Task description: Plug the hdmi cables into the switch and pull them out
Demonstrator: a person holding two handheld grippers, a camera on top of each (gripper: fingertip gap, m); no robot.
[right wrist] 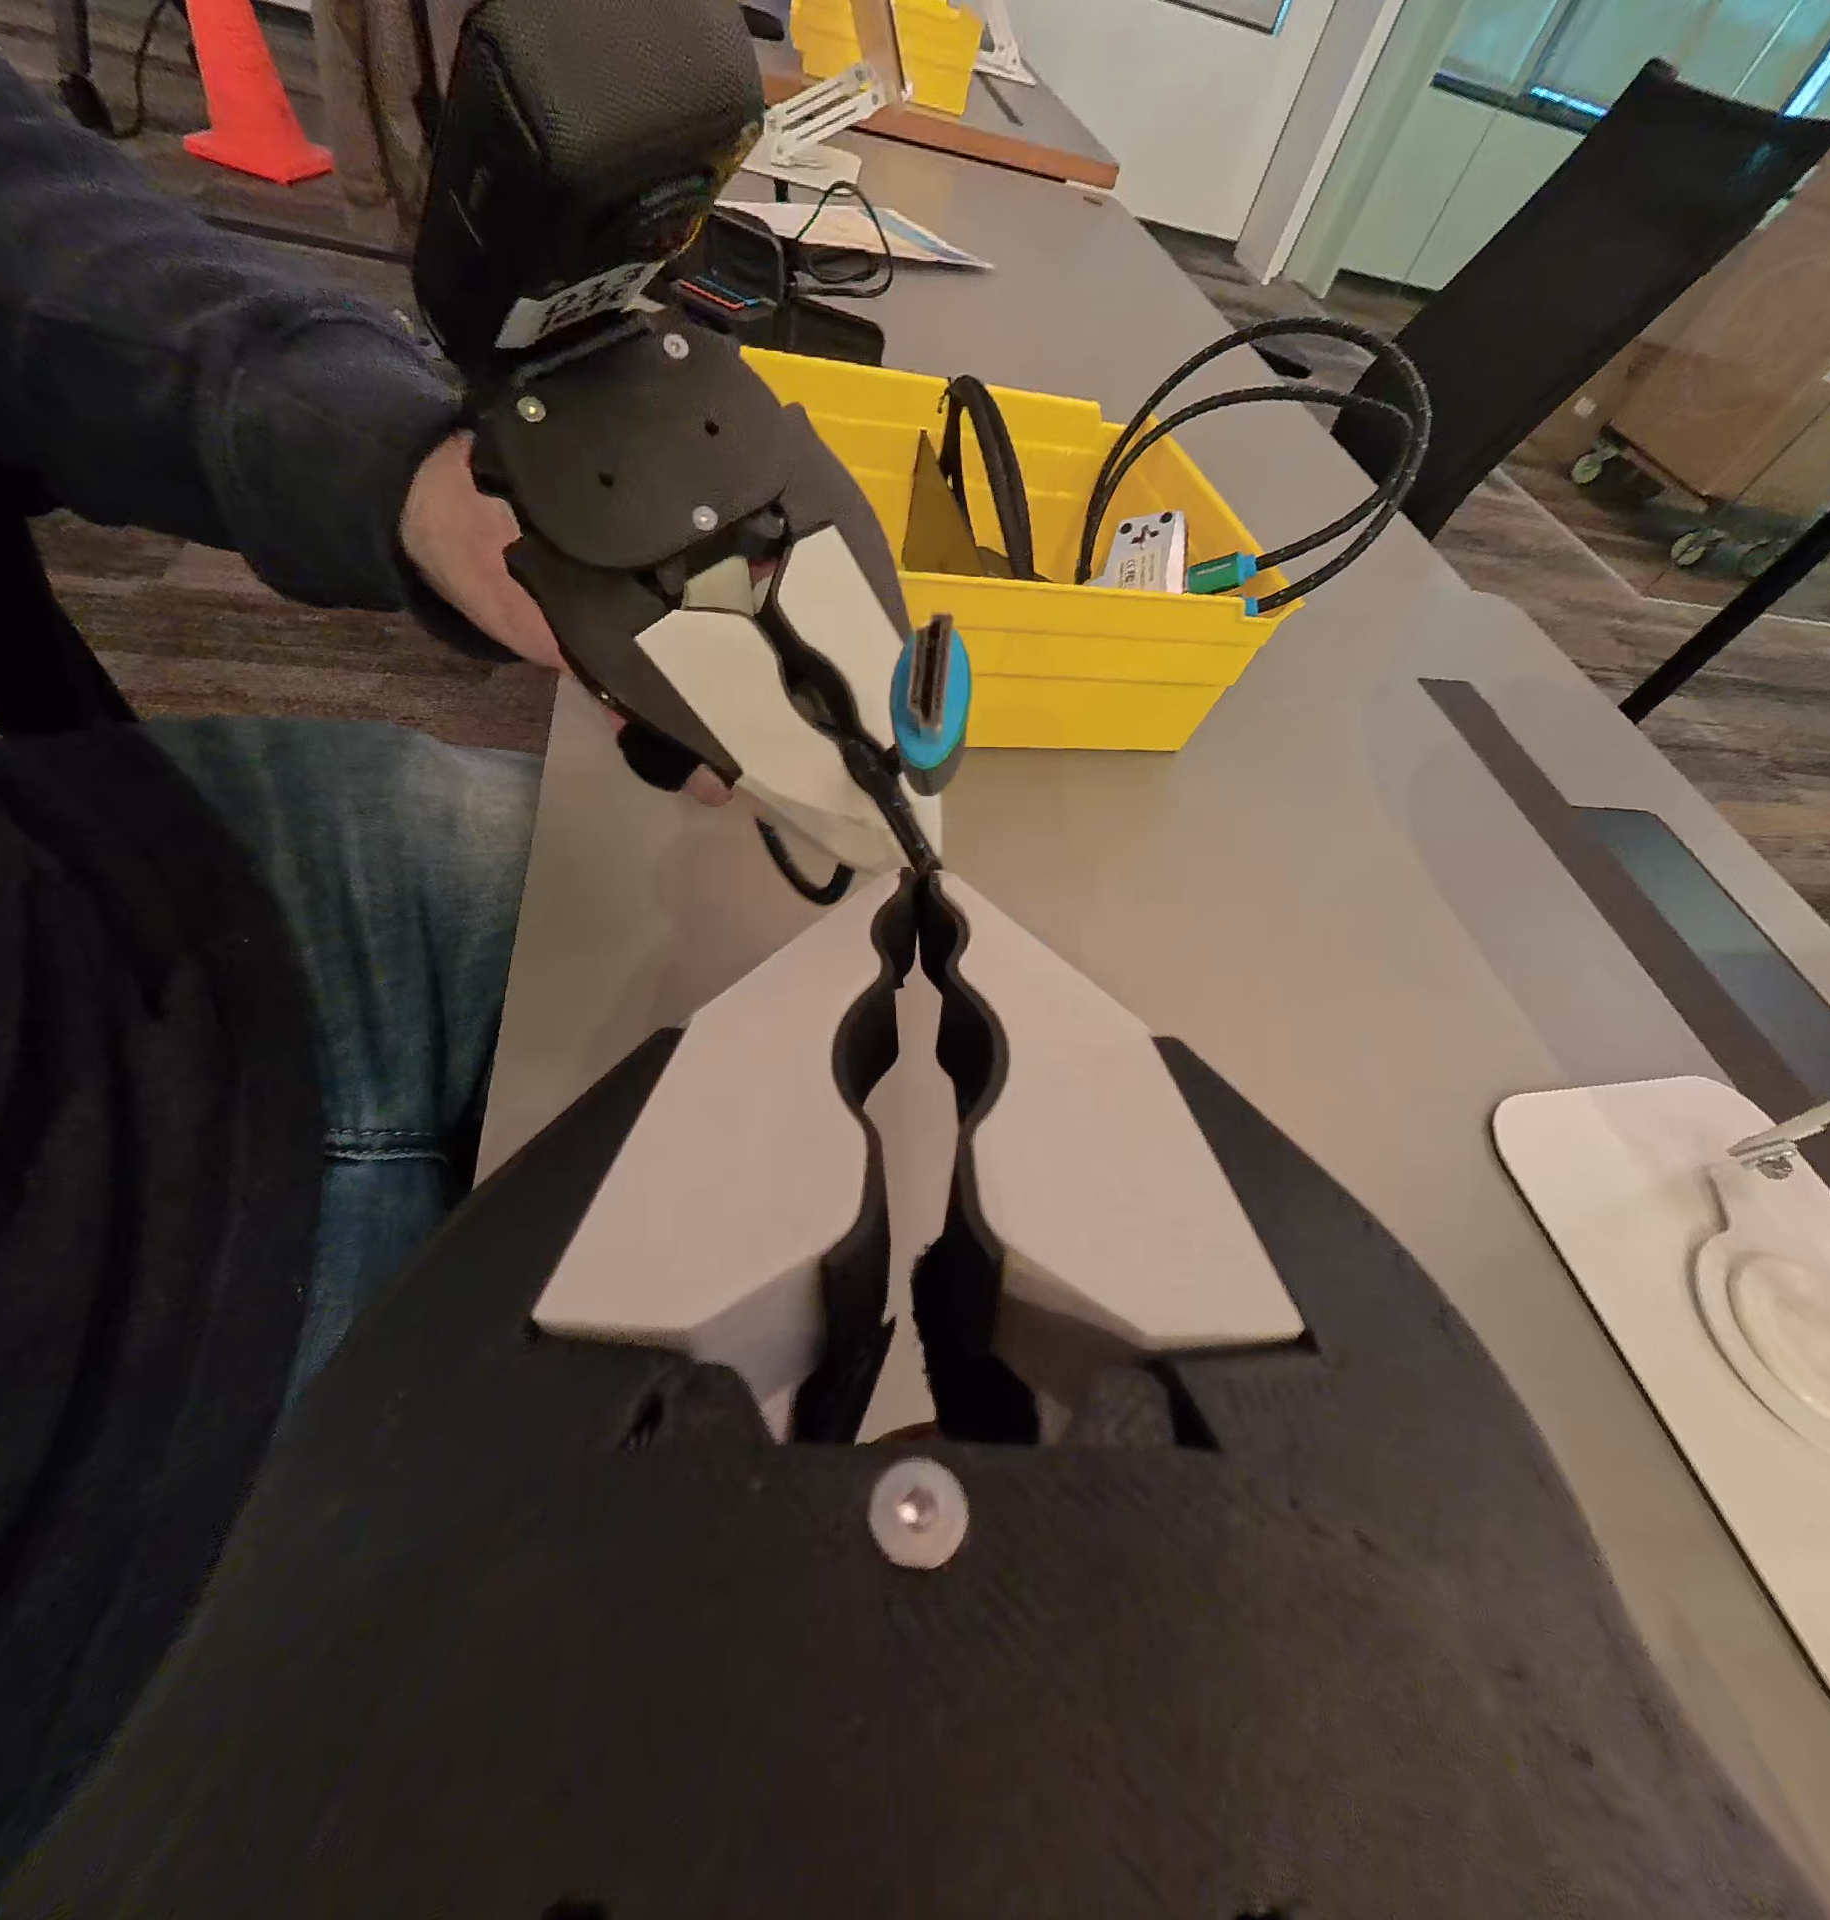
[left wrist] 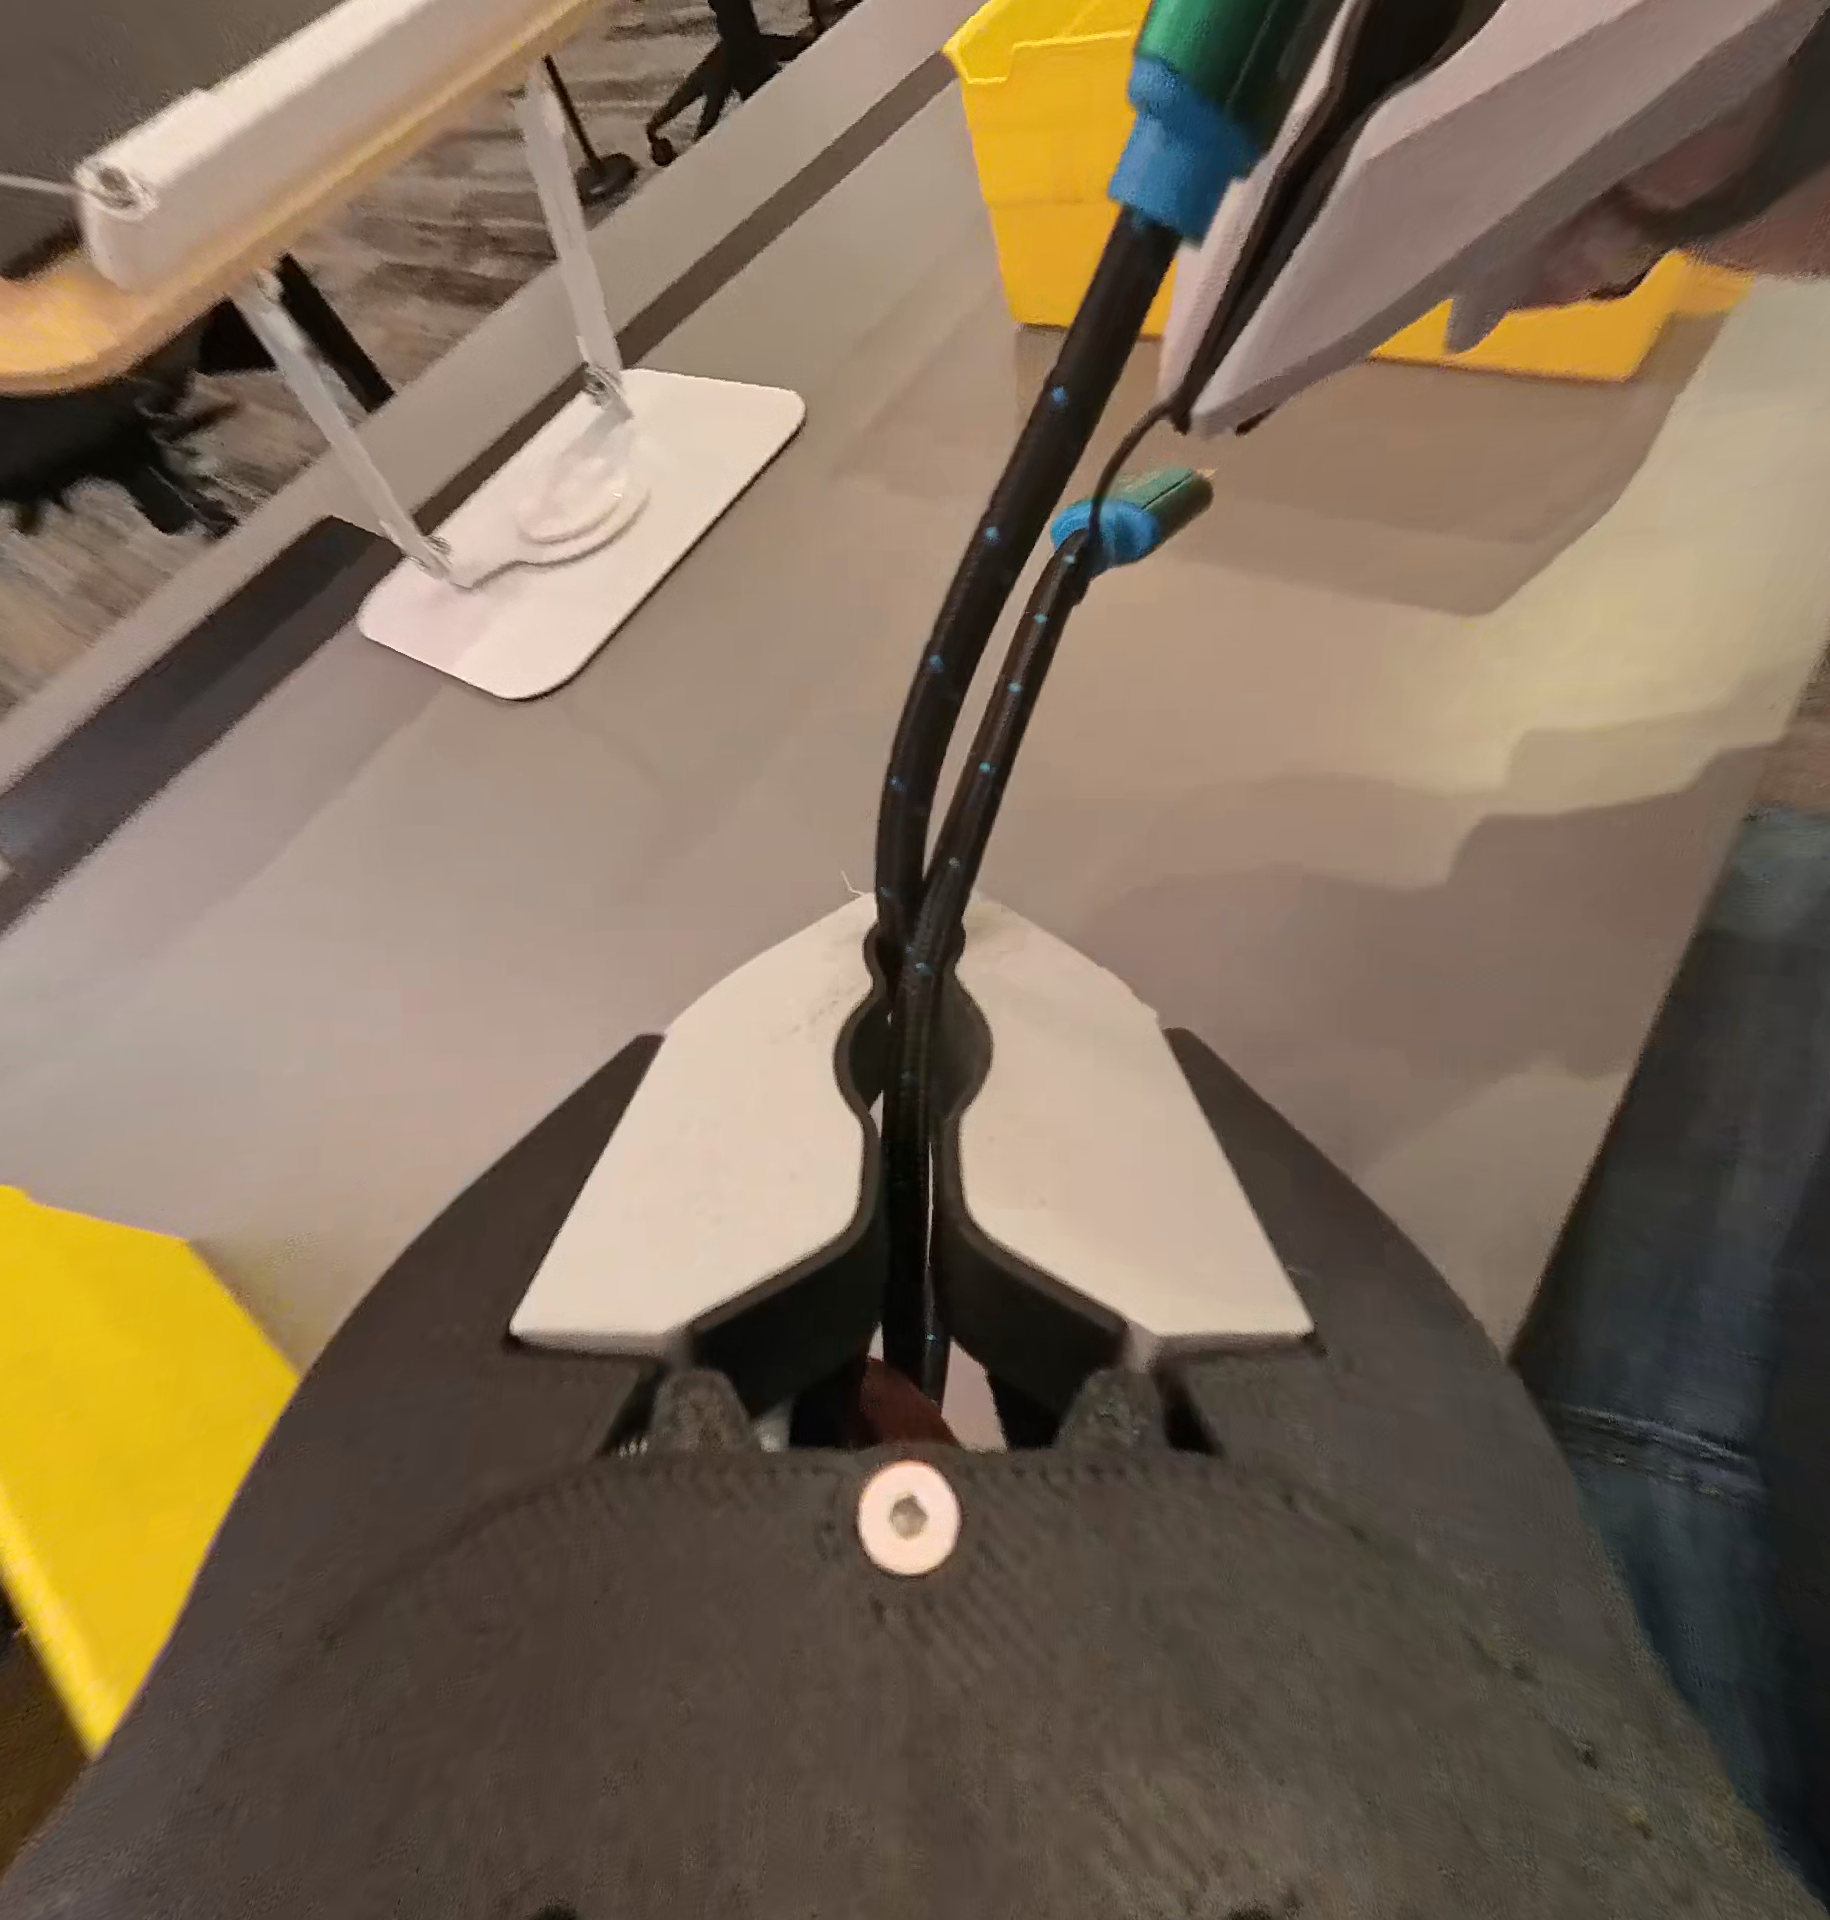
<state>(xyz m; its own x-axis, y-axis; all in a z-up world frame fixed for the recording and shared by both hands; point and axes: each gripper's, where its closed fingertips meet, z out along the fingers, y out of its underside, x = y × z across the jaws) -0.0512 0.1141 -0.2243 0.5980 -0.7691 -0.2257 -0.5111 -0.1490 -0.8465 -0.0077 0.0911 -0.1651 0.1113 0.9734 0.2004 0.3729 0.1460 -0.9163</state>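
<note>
The left tool (left wrist: pixel 916 935) is pressed together on two strands of black braided HDMI cable (left wrist: pixel 942 727), which run up out of its white fingers above the grey counter (left wrist: pixel 1306 831). One strand rises to a green-and-blue plug (left wrist: pixel 1197 114) at the top of the left wrist view, beside the right tool (left wrist: pixel 1202 416); the other ends in a smaller plug (left wrist: pixel 1134 514) hanging free in the air.

In the right wrist view the right tool (right wrist: pixel 921 899) has its tips closed on the cable just below a blue-collared plug (right wrist: pixel 930 696), whose metal mouth faces the camera. The left tool (right wrist: pixel 890 821) sits just beyond, held by a hand (right wrist: pixel 475 582), the two tools' tips almost touching.

The counter's near edge runs close beside the person's jeans-clad leg (right wrist: pixel 402 935). Bare surface lies between the tools and a yellow bin (right wrist: pixel 1098 665) farther back. Only the right wrist view shows inside that bin: the white switch (right wrist: pixel 1145 556) with two green plugs (right wrist: pixel 1217 574) at its end, their cables looping up over the rim. A white stand base (right wrist: pixel 1617 1299) sits near the counter's right side; the left wrist view also shows it (left wrist: pixel 589 530), and a second yellow bin (left wrist: pixel 90 1371) at its lower left.
</note>
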